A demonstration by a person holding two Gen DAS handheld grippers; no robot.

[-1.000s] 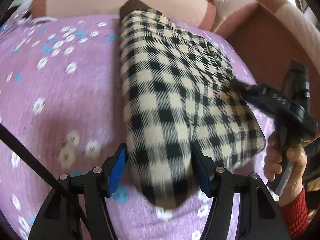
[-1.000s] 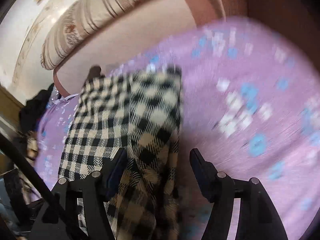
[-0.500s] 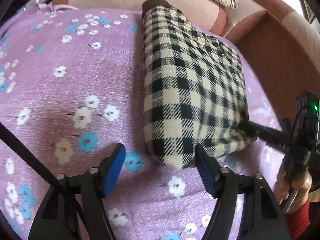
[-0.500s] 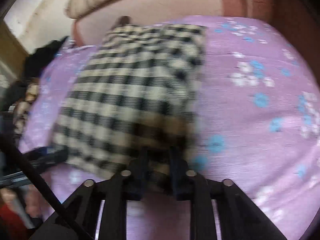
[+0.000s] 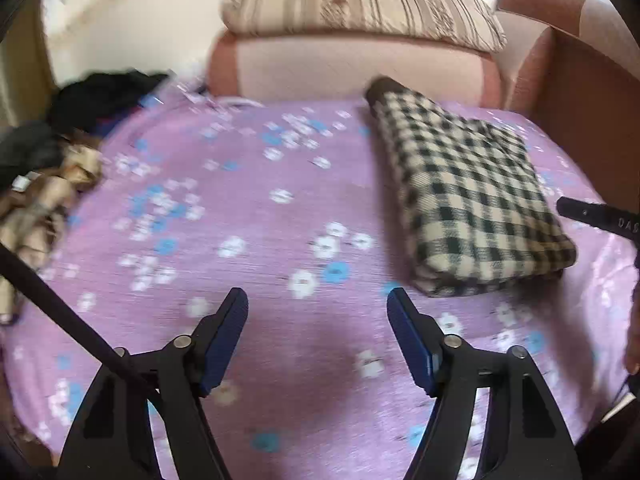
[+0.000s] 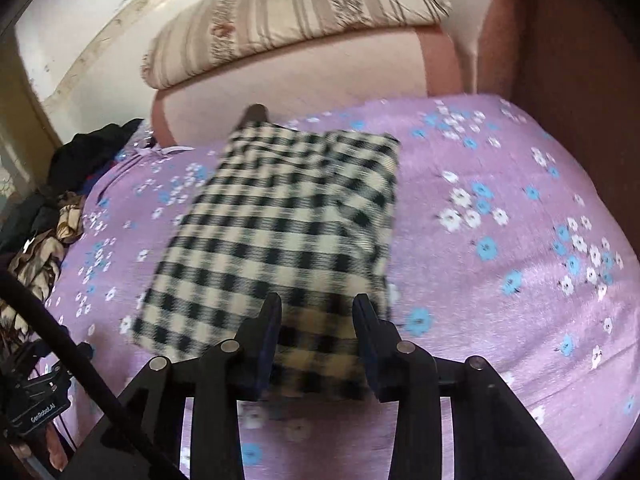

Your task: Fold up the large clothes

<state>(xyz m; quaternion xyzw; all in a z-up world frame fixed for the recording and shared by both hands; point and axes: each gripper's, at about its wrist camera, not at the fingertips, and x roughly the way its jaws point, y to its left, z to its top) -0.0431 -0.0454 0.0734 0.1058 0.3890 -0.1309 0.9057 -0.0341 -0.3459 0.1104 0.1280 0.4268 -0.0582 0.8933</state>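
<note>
Your checked cloth (image 5: 476, 200) lies folded in a thick, neat block on the purple flowery sheet (image 5: 240, 240). Your left gripper (image 5: 316, 320) is wide open, holding nothing. Your right gripper (image 6: 316, 320) is open around the cloth's near edge.

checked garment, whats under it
The folded checked garment lies flat on the purple floral sheet, which shows all around it. A brown part sticks out at its far end. Anything between its layers is covered.
</note>
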